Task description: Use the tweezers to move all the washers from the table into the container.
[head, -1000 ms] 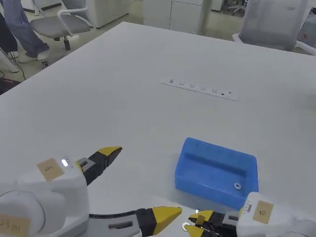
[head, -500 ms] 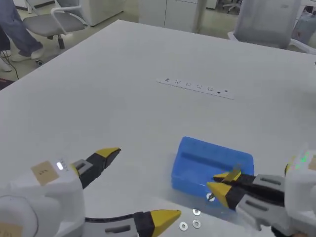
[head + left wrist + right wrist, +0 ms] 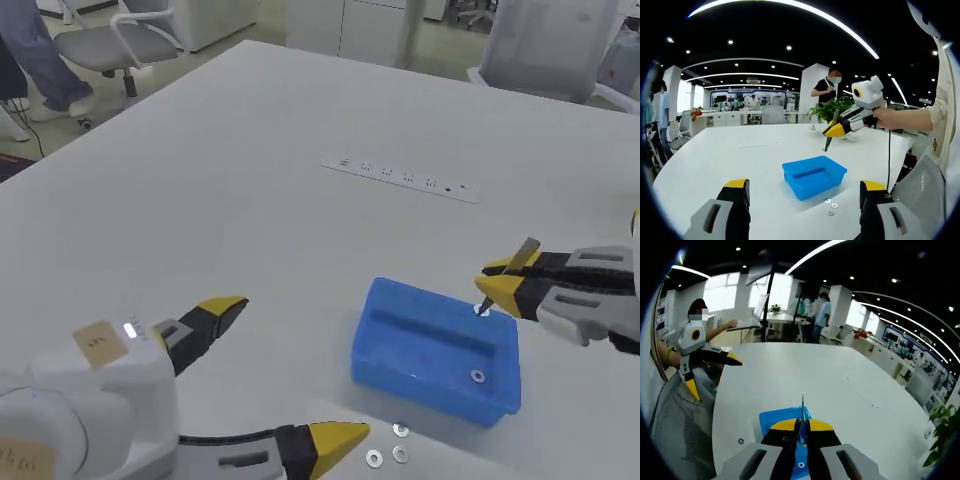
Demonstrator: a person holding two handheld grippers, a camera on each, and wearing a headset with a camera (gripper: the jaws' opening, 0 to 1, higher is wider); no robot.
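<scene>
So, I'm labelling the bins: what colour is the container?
Blue; the container shows best in the head view.

Nothing written can be read here. On the near left, a tan sticker (image 3: 100,343) on the body of the left gripper (image 3: 292,370) carries handwritten marks too blurred to make out. Farther off, the socket strip (image 3: 405,180) set in the table (image 3: 250,200) shows small dark marks, too small to tell as letters or signs.
</scene>
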